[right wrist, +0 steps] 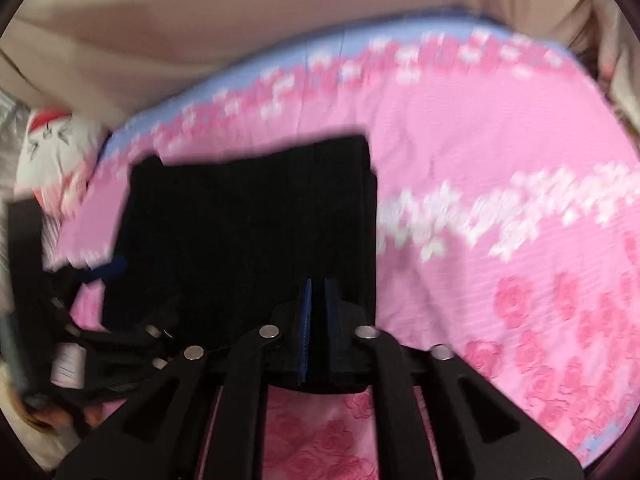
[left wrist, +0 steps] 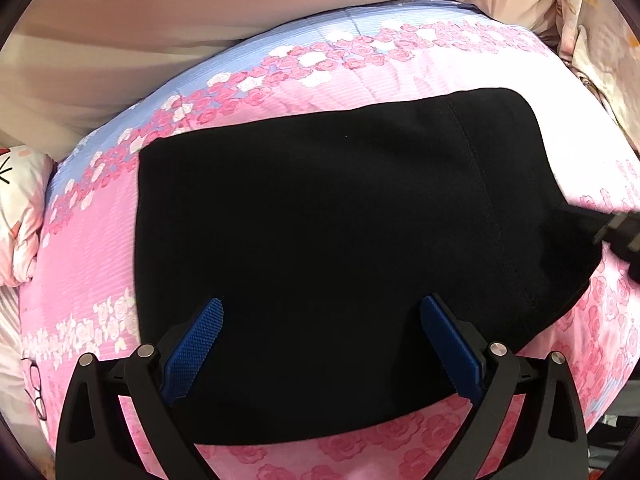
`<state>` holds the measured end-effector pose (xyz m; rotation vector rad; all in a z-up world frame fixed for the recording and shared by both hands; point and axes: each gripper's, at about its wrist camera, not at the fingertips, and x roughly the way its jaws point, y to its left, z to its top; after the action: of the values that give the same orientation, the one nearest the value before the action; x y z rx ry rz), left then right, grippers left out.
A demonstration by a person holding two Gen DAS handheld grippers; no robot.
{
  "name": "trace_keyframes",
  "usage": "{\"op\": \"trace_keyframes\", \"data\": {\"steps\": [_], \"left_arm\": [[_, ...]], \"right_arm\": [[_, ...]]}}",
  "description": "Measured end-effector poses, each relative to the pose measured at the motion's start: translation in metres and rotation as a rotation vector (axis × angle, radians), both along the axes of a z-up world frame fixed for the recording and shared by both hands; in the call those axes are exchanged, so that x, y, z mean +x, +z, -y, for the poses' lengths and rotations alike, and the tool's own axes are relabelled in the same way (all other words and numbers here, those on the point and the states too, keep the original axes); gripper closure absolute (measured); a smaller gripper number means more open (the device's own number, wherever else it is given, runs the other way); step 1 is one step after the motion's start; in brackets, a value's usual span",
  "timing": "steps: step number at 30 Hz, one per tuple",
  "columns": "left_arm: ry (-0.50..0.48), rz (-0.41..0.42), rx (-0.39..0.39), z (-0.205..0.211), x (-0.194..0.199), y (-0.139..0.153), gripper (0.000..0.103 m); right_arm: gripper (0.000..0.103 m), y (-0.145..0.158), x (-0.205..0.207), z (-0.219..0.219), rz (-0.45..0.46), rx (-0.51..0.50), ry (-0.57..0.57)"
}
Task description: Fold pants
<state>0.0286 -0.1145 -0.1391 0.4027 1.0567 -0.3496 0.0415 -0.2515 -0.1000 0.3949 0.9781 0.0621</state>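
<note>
The black pants (left wrist: 320,220) lie folded into a compact rectangle on the pink floral bedspread (left wrist: 280,88). My left gripper (left wrist: 320,312) is open, its blue pads (left wrist: 204,332) spread wide over the near edge of the pants, holding nothing. In the right wrist view the pants (right wrist: 248,220) fill the middle left. My right gripper (right wrist: 318,292) has its blue pads nearly together over the pants' near right edge; black cloth seems to sit between them. The right gripper shows at the right edge of the left wrist view (left wrist: 616,232). The left gripper shows at lower left (right wrist: 116,312).
A beige curtain or sheet (left wrist: 200,20) runs along the far side of the bed. A white cartoon-print pillow (left wrist: 20,200) lies at the left. A pair of glasses (left wrist: 34,388) lies at the lower left. The right wrist view is motion-blurred.
</note>
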Motion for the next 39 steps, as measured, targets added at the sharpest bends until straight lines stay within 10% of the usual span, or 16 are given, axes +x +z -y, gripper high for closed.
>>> {"op": "trace_keyframes", "data": {"steps": [6, 13, 14, 16, 17, 23, 25, 29, 34, 39], "left_arm": [[0.025, 0.004, 0.009, -0.026, 0.0, 0.001, 0.005], [0.15, 0.001, 0.012, -0.062, 0.01, 0.003, 0.005], [0.168, 0.002, 0.01, -0.067, 0.012, 0.003, 0.005], [0.211, -0.011, 0.006, -0.083, 0.016, 0.001, 0.005], [0.228, -0.023, 0.0, -0.091, 0.017, -0.002, 0.005], [0.274, -0.06, -0.054, -0.107, 0.015, -0.014, 0.005], [0.269, -0.046, -0.051, -0.106, 0.013, -0.016, 0.005], [0.255, -0.028, -0.045, -0.105, 0.01, -0.019, 0.005], [0.278, -0.057, -0.083, -0.11, 0.011, -0.027, 0.005], [0.241, -0.045, -0.06, -0.108, 0.01, -0.016, 0.005]], "right_arm": [[0.098, -0.049, 0.013, -0.005, -0.086, -0.056, 0.057], [0.09, 0.011, 0.035, -0.027, -0.016, -0.001, 0.122], [0.085, 0.023, 0.051, -0.043, 0.009, 0.002, 0.187], [0.034, 0.039, 0.087, -0.073, 0.037, 0.026, 0.285], [0.03, 0.043, 0.113, -0.094, 0.045, 0.045, 0.341], [0.036, 0.008, 0.226, -0.193, -0.119, 0.087, 0.47], [0.061, -0.011, 0.245, -0.213, -0.197, 0.084, 0.504], [0.078, -0.014, 0.252, -0.245, -0.173, -0.06, 0.61], [0.081, -0.042, 0.28, -0.235, -0.176, -0.284, 0.457], [0.081, 0.025, 0.226, -0.156, 0.021, 0.077, 0.215]]}}
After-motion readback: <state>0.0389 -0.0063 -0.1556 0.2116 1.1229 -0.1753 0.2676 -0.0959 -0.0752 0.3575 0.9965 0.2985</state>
